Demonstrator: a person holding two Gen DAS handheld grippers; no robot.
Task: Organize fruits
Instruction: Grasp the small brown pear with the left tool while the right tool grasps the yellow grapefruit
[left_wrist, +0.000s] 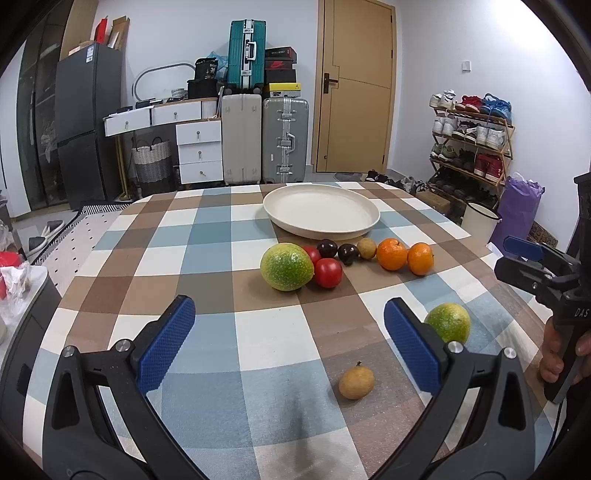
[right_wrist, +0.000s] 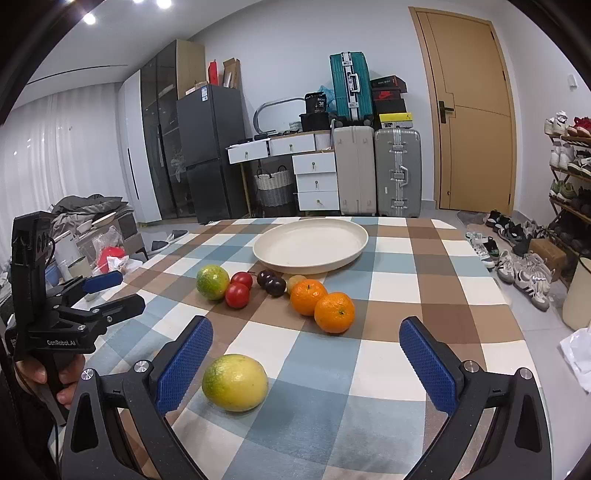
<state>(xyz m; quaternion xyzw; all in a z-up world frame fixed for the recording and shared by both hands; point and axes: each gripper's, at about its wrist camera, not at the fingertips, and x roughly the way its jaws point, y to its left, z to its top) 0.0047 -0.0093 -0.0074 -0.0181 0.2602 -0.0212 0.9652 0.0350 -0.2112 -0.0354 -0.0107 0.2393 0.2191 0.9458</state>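
Right wrist — yellow-green fruit (right_wrist: 235, 382), long axis crosswise

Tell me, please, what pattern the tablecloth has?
The tablecloth is a check of blue, brown and white squares, clearest in the right wrist view.

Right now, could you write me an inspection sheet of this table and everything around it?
Surface: checked tablecloth covers the table.
Job's things: empty cream plate; row of fruits in front of it: green citrus, tomatoes, dark plums, oranges; nearer, a second green citrus and a small brown fruit.
Clutter: nothing seen on the table.
Grippers: left gripper open, empty; right gripper open, empty.
Cables: thin cable on the left handle.
Surroundings: suitcases, drawers, shoe rack, door.
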